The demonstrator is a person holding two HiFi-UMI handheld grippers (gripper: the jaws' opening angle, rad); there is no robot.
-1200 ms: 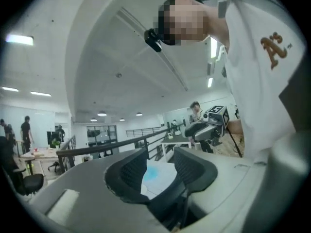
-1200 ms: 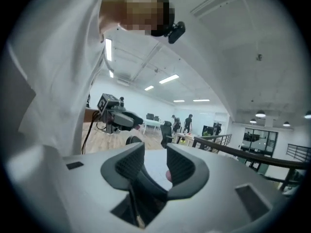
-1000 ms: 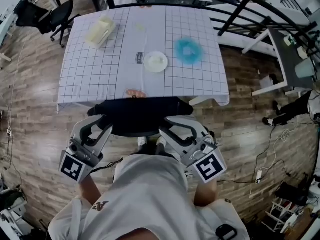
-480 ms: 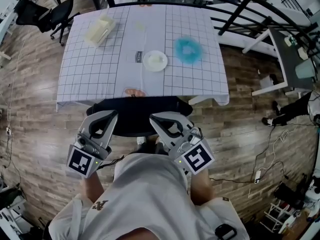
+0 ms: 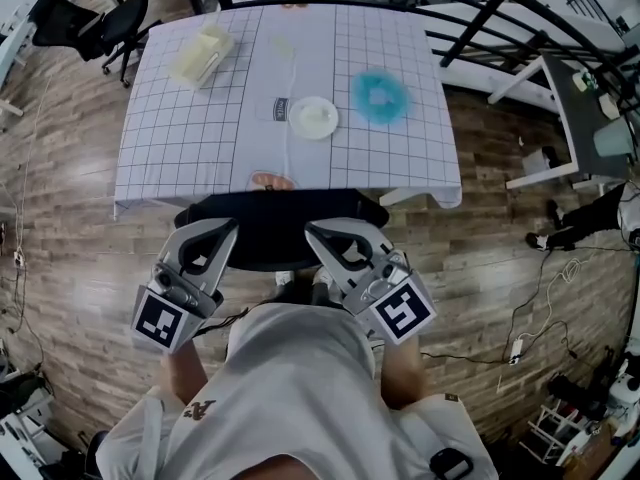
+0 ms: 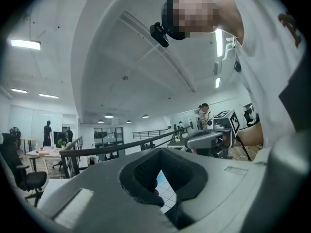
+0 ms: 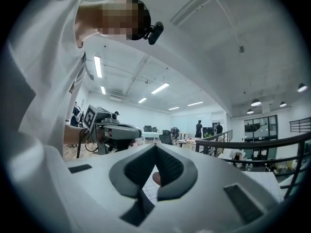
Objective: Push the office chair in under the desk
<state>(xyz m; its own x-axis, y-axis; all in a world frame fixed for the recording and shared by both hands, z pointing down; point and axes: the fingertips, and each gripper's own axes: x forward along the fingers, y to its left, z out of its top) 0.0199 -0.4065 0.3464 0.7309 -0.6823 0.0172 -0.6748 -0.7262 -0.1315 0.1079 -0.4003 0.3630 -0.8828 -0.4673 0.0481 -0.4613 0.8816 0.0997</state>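
Left gripper (image 5: 230, 228) and right gripper (image 5: 310, 232): we see both jaws shut on nothing, tips at the office chair (image 5: 272, 214) backrest. The chair sits at the desk (image 5: 190, 153) near edge, with wooden floor (image 5: 80, 258) open on both sides.

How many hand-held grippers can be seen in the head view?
2. The left hand-held gripper is at the left of the chair back, the right hand-held gripper at its right. None seems hidden.

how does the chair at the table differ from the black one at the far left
The near chair sits against the table, with the left claw and right claw shut at its backrest; the far chair stands away from it, untouched. Only the near chair's backrest shows; the far chair's base legs show too. Both are black.
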